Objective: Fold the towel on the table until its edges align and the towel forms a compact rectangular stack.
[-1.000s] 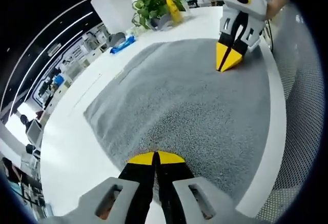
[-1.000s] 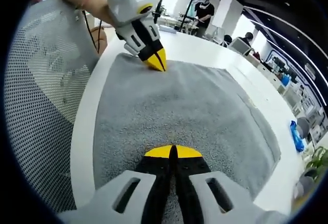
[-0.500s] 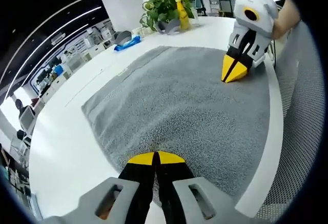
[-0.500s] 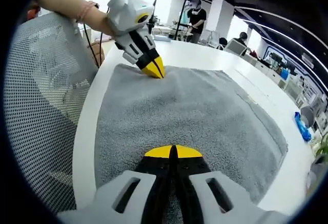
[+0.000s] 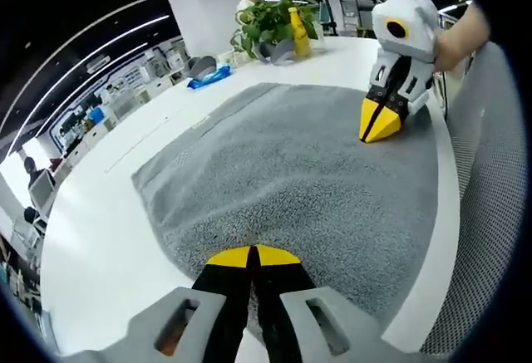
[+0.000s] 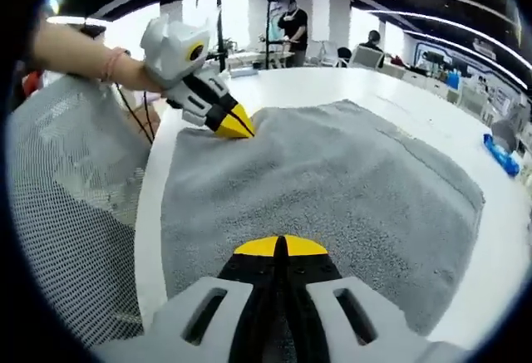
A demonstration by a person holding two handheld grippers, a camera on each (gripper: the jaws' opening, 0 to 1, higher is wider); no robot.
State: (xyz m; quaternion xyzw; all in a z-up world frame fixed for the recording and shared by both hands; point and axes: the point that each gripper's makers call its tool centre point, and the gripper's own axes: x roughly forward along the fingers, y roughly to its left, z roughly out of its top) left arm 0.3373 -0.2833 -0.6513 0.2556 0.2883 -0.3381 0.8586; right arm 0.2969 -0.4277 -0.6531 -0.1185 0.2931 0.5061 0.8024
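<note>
A grey towel [image 5: 283,164] lies spread on the white table [image 5: 108,238]. My left gripper [image 5: 253,257] is shut, its yellow tips pinching the towel's near edge at one corner. My right gripper [image 5: 378,126] comes in at the upper right, tips shut on the same edge at the other corner. From the right gripper view the towel [image 6: 332,180] stretches away, my right gripper [image 6: 278,247] is shut on its edge, and my left gripper [image 6: 231,124], held by a hand, pinches the far corner, where the cloth rises a little.
A potted plant [image 5: 270,18], a yellow bottle [image 5: 298,22], a white box [image 5: 206,10] and a blue object [image 5: 209,76] stand at the table's far end. A mesh chair [image 6: 66,180] is by the table edge. People stand in the background [image 6: 291,18].
Both views have tilted with the hands. Both grippers stay shut on the towel's near edge, which looks slightly raised at the left gripper's corner.
</note>
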